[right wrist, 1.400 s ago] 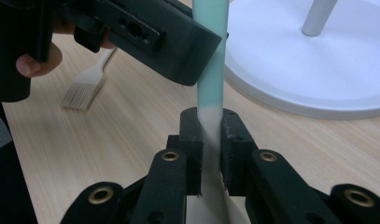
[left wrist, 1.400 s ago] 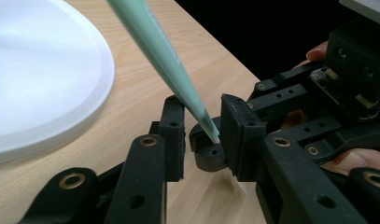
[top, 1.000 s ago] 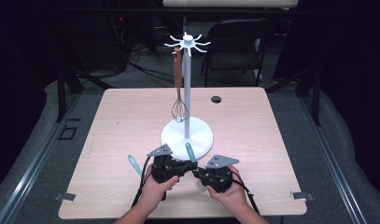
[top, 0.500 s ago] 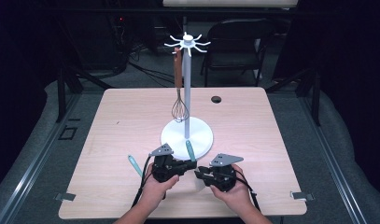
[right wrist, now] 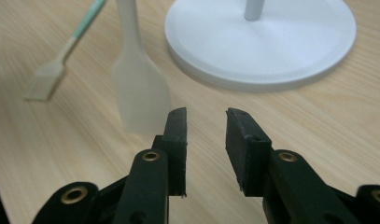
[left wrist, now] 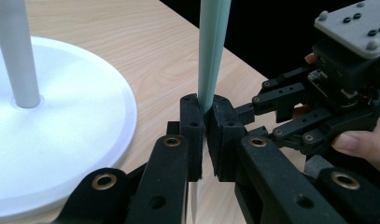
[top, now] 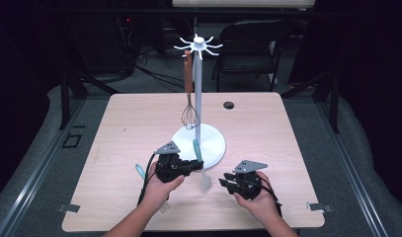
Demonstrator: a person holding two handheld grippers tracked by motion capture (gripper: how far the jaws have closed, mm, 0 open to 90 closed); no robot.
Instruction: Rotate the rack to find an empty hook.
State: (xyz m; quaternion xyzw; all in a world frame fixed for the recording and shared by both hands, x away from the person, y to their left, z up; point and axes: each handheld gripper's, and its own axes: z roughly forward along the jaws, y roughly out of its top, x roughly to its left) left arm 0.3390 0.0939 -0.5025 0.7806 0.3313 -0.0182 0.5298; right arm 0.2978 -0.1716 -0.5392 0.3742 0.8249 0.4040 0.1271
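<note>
Surface (top: 267, 133) from high view: one white stand (top: 199, 140), one whisk (top: 190, 114) hanging, two spatulas, one at 7 o'clock | left gripper (left wrist: 205, 122) view: jaws clamp teal-handled spatula (left wrist: 213, 46) | right gripper (right wrist: 205, 135) view: jaws just opening, nothing between.

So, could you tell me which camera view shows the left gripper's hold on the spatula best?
The left gripper view: its pads press together on the spatula's teal handle. The high view shows the left gripper small, the grip unclear. The right gripper view shows the pale blade hanging, not the grip.
</note>
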